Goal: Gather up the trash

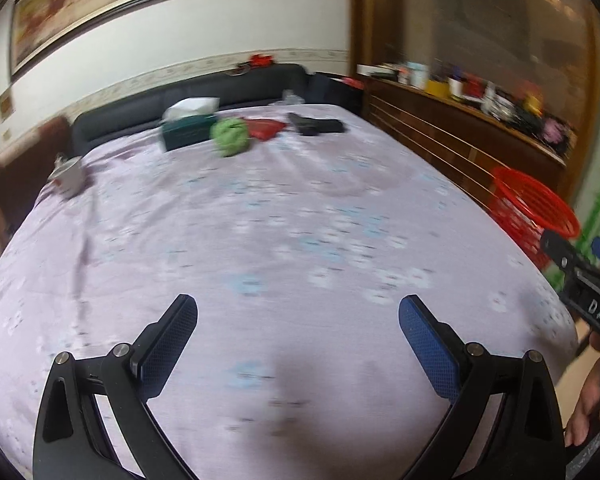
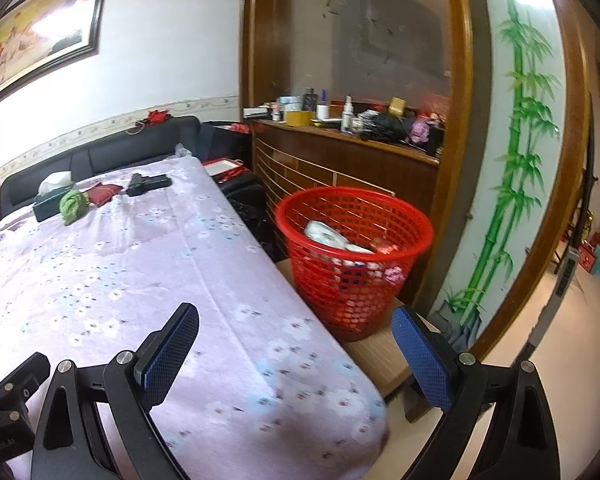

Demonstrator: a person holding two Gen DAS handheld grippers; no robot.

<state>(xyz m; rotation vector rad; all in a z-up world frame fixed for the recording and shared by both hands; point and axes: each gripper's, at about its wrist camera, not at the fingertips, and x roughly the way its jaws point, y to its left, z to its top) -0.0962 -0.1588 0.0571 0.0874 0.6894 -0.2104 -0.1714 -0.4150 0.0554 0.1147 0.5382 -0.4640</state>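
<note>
My left gripper [image 1: 298,316] hangs over the near end of a table covered in a pale purple flowered cloth [image 1: 284,216], its two blue-padded fingers spread wide with nothing between them. My right gripper [image 2: 296,326] is beside it at the table's near right corner, equally wide apart and empty, its right finger out past the table edge.

From the right gripper, just ahead and to the right, a red mesh basket [image 2: 404,276] stands on a low board below the table's right edge. It already has crumpled wrappers inside. I read this as the trash bin.

The table's near and middle stretches look bare. What remains sits in a row along the far edge, well apart from both grippers: a dark green tissue box [image 1: 188,132], a crumpled green lump [image 1: 231,137] touching it, a red pouch [image 1: 265,128], then a black object [image 1: 318,125] lying with its long axis across the table. A white cup [image 1: 71,178] stands at the left edge.

My guess is the green lump is the next trash. It lies straight ahead of the left gripper, slightly left of centre, so the left gripper looks nearer to it, while the right is nearer the basket.
</note>
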